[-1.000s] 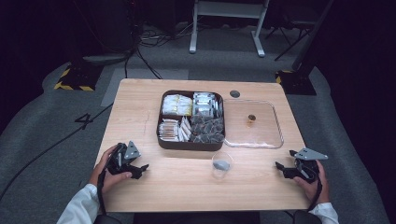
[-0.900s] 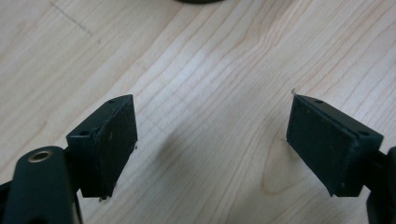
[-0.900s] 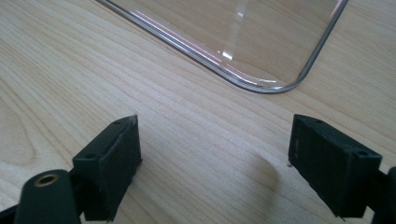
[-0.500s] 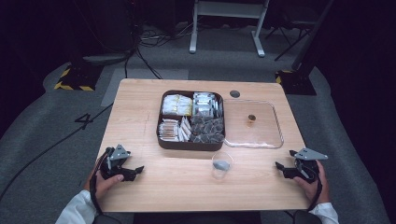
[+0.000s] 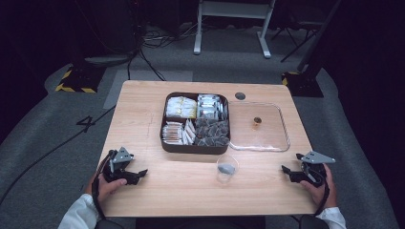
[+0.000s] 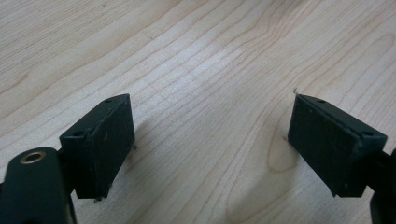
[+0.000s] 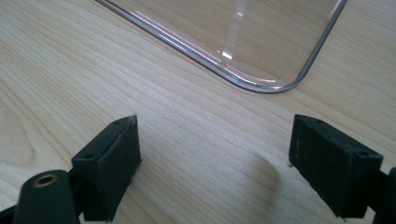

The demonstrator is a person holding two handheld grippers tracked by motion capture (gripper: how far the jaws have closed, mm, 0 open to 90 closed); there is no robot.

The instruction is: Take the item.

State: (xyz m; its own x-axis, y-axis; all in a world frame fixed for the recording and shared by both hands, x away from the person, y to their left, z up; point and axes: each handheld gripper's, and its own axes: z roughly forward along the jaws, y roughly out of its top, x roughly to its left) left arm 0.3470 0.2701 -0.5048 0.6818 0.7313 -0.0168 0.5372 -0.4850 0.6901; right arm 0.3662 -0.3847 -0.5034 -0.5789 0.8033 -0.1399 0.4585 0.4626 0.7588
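Cup (image 5: 226, 168) sits between both open tools, well apart.

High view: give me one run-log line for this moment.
left claw open, empty | right claw open, empty | cup untouched between them | lid beside tray

Black two-jaw left gripper (image 5: 139, 174) and right gripper (image 5: 285, 171), grey three-cornered top plates, white sleeves (image 5: 79, 215).
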